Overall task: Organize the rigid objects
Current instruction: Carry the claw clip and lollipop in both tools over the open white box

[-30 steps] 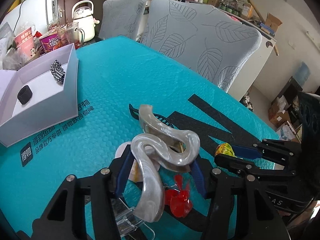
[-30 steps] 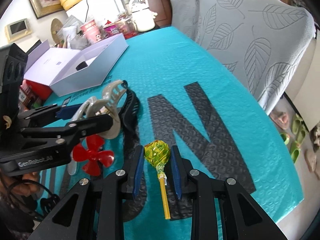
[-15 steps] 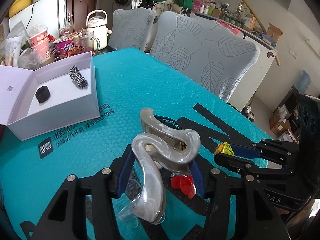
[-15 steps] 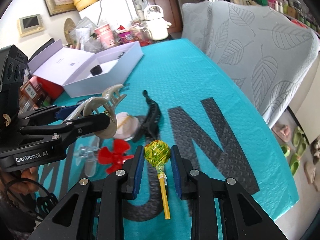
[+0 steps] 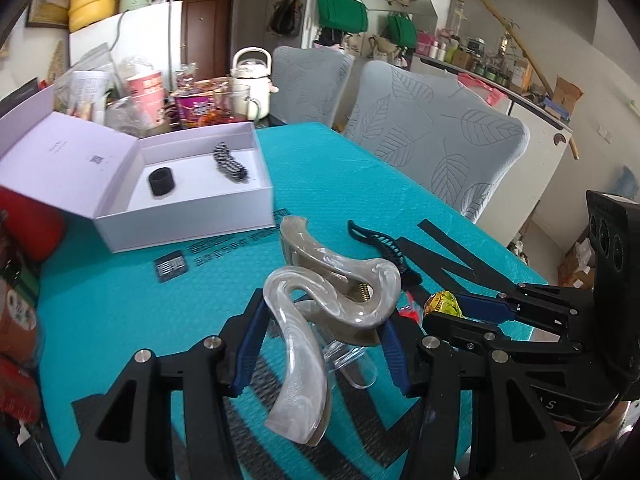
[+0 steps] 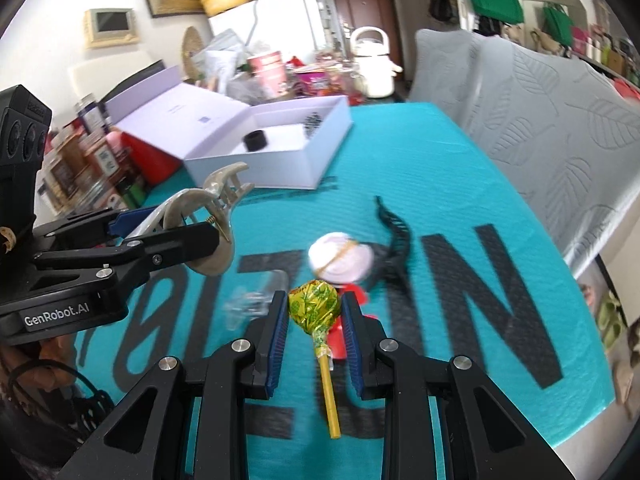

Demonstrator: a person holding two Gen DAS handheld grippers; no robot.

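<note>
A table is covered by a teal bubble-textured mat [image 5: 332, 184] printed with large black letters. A white open box [image 5: 192, 200] is set on the mat at about ten o'clock in the left wrist view, its lid folded back; a black ring [image 5: 161, 183] and a black-and-white checked item [image 5: 231, 163] are seen inside it. Beyond the box, cups, snack tubs and a white kettle [image 5: 252, 76] are crowded at twelve o'clock, with a white fridge [image 5: 132, 48] and a brown door behind. Two chairs in grey leaf-patterned covers [image 5: 436, 136] are drawn up along the far edge at one o'clock, and green bags [image 5: 342, 12] are hung on the wall above.

A pearly grey hair claw [image 5: 320, 312] is clamped between the pads of the left gripper [image 5: 320, 344], above the mat. A lollipop in a yellow-green wrapper [image 6: 315, 304] is gripped by its head in the right gripper [image 6: 315, 340], its yellow stick pointing to six o'clock.

On the mat below, a black comb clip [image 6: 394, 236], a white round item with a band [image 6: 340, 258], a red plastic piece [image 6: 356, 296] and a clear plastic piece [image 6: 256, 296] are seen, blurred.
</note>
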